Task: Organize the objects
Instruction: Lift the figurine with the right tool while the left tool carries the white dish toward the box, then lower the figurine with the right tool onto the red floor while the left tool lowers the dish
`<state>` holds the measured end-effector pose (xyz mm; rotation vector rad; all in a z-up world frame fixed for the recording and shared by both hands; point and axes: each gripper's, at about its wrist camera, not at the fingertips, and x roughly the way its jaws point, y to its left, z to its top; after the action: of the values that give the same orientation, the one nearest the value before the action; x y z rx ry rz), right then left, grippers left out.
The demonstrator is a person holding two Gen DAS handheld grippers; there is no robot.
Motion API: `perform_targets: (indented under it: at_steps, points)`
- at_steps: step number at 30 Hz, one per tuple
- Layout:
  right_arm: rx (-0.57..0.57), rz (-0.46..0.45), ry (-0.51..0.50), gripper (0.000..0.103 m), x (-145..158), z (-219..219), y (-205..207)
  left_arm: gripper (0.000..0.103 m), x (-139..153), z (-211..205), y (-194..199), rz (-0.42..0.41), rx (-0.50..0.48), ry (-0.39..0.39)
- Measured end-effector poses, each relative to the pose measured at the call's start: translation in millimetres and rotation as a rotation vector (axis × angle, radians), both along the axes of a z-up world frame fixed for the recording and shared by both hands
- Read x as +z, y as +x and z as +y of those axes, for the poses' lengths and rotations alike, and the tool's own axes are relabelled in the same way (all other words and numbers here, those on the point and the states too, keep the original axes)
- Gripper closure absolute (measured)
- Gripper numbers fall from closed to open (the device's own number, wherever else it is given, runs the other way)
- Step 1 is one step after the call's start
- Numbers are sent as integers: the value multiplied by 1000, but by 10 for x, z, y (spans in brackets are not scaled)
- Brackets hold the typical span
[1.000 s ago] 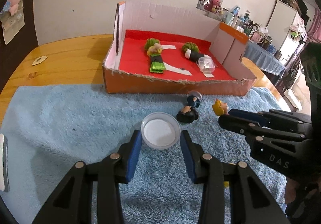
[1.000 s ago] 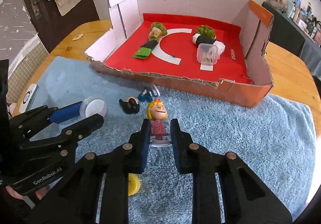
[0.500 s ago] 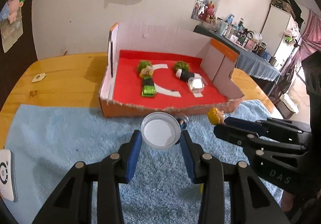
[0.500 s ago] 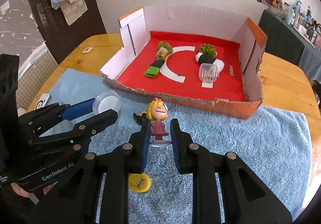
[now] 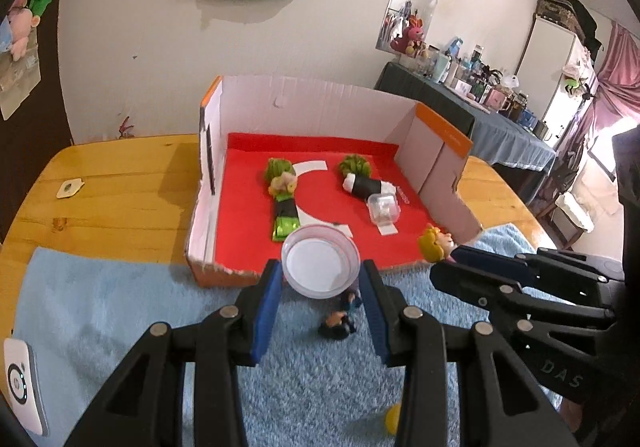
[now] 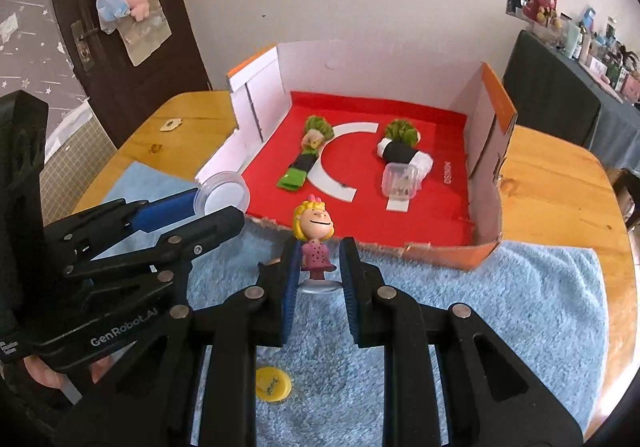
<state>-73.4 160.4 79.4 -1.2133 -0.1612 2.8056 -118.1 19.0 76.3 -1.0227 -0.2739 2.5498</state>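
The blonde figurine [image 6: 315, 237] stands upright between the pads of the right gripper [image 6: 318, 267], clamped at the waist so its base hangs free above the blue towel [image 6: 500, 307]; the left gripper [image 5: 322, 279] pinches a round clear lid [image 5: 320, 263] by its rim, likely to carry it flat. Ahead of both sits the cardboard box [image 6: 486, 247], holding two green-haired dolls [image 6: 310, 151] and a small clear case [image 6: 401, 179] on its red floor; a dark figurine [image 5: 340, 321] lies on the towel beneath the left gripper.
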Motion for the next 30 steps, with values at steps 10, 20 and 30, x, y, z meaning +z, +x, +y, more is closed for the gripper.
perform_targets:
  at_steps: [10,20,30]
  points:
    - [-33,-18,-6,84,36,211,-257,61,-52,67,-371,-39,-7,-2]
    - [-68,-61,-23,84,-86,465,-575,61,-254,121,-698,-100,-19,-18]
    - [-85,-124,-45,84,-259,598,-764,61,-379,171,-824,-140,-40,-48]
